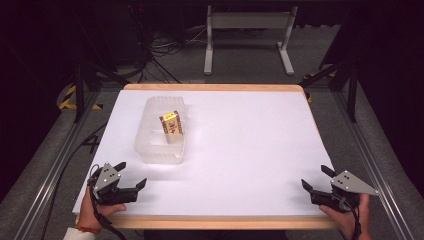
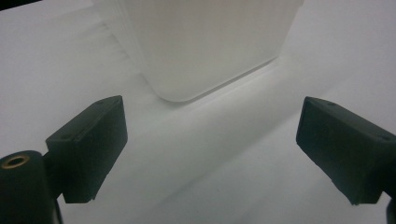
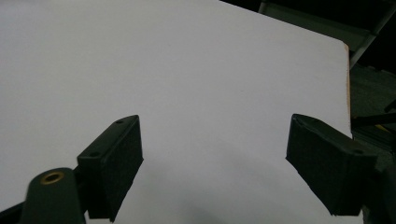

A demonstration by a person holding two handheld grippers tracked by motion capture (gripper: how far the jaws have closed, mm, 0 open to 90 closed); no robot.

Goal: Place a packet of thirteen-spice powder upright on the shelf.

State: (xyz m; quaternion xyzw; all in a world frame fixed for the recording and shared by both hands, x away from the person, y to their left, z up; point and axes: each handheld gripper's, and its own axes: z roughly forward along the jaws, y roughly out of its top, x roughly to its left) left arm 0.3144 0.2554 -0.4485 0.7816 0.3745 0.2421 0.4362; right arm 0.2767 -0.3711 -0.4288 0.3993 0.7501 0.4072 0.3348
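High view: my left claw point(image 1: 131, 174) and right claw point(image 1: 317, 178) rest wide open, empty, on the bench point(image 1: 240, 150) near a clear tub point(image 1: 161, 131) holding a yellow box point(image 1: 171, 125).

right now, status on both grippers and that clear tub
Left gripper open, empty, near the tub. Right gripper open, empty. Clear tub upright, yellow box inside. Nothing in the way.

The right gripper point(image 3: 215, 163) hangs over the white table point(image 3: 187, 70) with jaws spread wide, the table's wooden far edge point(image 3: 348, 84) up to its right.
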